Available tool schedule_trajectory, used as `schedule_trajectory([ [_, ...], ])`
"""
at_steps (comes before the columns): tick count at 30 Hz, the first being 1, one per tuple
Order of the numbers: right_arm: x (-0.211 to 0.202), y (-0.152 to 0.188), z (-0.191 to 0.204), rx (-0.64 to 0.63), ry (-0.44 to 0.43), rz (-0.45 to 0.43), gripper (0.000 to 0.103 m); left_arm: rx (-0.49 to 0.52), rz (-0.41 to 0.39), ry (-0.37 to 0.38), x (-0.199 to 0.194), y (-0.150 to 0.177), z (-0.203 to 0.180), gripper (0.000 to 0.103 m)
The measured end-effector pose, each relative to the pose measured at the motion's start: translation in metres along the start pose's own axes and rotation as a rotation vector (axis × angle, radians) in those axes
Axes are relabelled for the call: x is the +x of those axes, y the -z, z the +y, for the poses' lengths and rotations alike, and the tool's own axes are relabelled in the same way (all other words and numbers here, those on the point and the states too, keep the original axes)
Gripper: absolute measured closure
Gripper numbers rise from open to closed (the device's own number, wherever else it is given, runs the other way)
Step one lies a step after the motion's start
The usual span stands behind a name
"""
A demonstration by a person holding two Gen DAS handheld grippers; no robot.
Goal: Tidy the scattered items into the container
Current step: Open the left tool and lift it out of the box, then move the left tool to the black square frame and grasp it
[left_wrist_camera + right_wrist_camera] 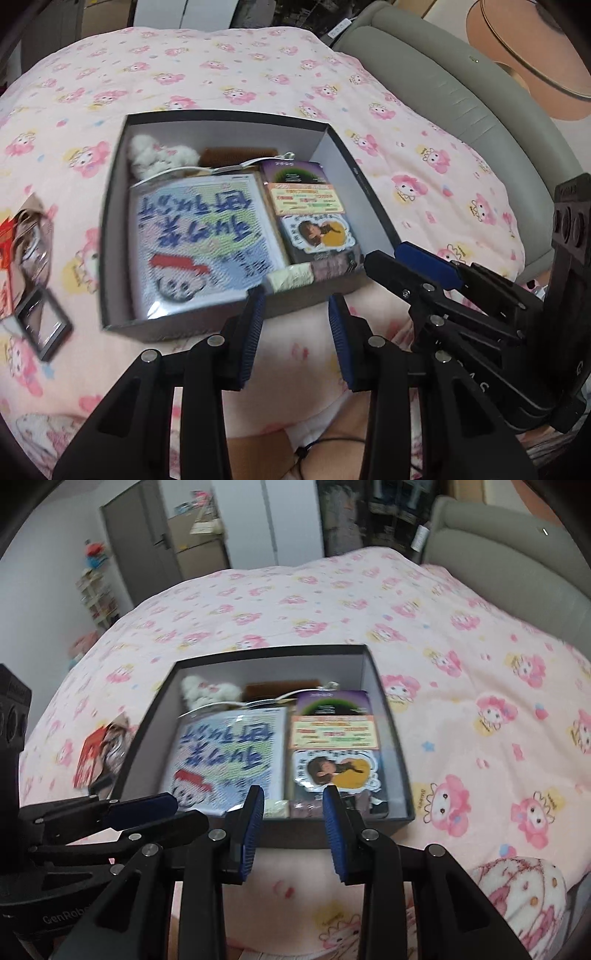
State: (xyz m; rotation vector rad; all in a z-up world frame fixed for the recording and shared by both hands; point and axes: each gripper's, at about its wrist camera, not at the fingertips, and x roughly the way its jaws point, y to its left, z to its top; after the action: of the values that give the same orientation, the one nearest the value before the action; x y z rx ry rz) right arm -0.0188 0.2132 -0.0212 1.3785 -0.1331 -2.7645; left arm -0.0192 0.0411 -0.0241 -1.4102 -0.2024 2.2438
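A dark open box (114, 206) (397, 738) sits on the pink bed cover. Inside lie a large blue-lettered packet (199, 240) (225, 753), several small cards (310, 206) (332, 746), a white fluffy toy (155, 155) (207, 694) and a brown item (236, 155). Left of the box on the cover lie a red and white picture card (22, 254) (103, 753) and a small black-framed mirror (44, 325). My left gripper (297, 306) is open and empty at the box's near wall. My right gripper (293, 799) is open and empty at the same wall; it also shows in the left wrist view (417, 266).
The bed has a grey padded headboard (461, 96) (517, 554) on the right. A round table top (535, 44) stands beyond it. A grey cabinet (162, 542) and shelves stand past the far end of the bed. A patterned soft item (517, 890) lies near right.
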Motion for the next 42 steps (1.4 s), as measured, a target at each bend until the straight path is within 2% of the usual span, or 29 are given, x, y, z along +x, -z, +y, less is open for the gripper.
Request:
schedule_trajectory([
  [14, -0.014, 0.021, 0.073, -0.160, -0.057, 0.022, 0.074, -0.068, -0.024, -0.052, -0.043, 0.041, 0.038, 0.068],
  [27, -0.014, 0.025, 0.134, -0.252, -0.108, 0.030, 0.075, -0.162, -0.061, -0.116, -0.077, 0.062, 0.083, 0.069],
  [36, 0.004, 0.019, 0.187, -0.313, -0.189, 0.059, 0.075, -0.298, -0.083, -0.183, -0.100, 0.079, 0.139, 0.069],
  [42, 0.030, 0.019, 0.230, -0.340, -0.242, 0.111, 0.075, -0.374, -0.054, -0.235, -0.106, 0.087, 0.180, 0.069],
])
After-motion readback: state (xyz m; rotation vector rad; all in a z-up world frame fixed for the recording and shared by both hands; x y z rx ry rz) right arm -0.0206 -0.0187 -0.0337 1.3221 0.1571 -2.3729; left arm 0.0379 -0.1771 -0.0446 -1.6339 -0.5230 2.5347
